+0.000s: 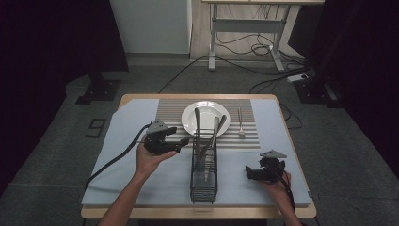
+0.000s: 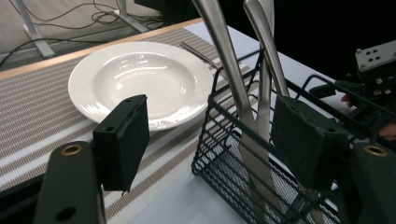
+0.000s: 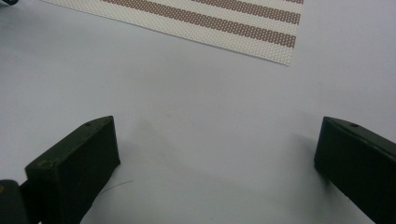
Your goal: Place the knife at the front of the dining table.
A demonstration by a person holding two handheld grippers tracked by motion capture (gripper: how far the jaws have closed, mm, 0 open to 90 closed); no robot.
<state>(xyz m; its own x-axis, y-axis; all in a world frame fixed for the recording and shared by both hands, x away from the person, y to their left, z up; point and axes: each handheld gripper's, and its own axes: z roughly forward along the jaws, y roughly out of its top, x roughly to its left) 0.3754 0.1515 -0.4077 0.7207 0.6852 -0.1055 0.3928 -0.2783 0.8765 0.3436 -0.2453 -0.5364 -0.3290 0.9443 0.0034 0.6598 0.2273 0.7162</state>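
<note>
Gaping wide and empty, the left gripper (image 2: 208,140) has its jaws astride the near corner of the wire caddy (image 1: 204,176), which holds upright cutlery (image 2: 233,79). Beyond lies the white plate (image 1: 188,117) on the striped mat (image 1: 167,110). Likewise spread and empty, the right gripper (image 1: 254,173) hovers over bare blue cloth (image 3: 196,107) near the table's right edge.

The left gripper (image 1: 181,142) sits left of centre in the high view, held from below by the left hand (image 1: 149,159), the bare forearm running up from the bottom edge. In its own view the jaws stand wide apart with nothing between them. The right gripper (image 1: 248,172) lies in the lower right, low and seemingly level, the right hand (image 1: 277,182) behind it. Its jaws are likewise spread wide.
</note>
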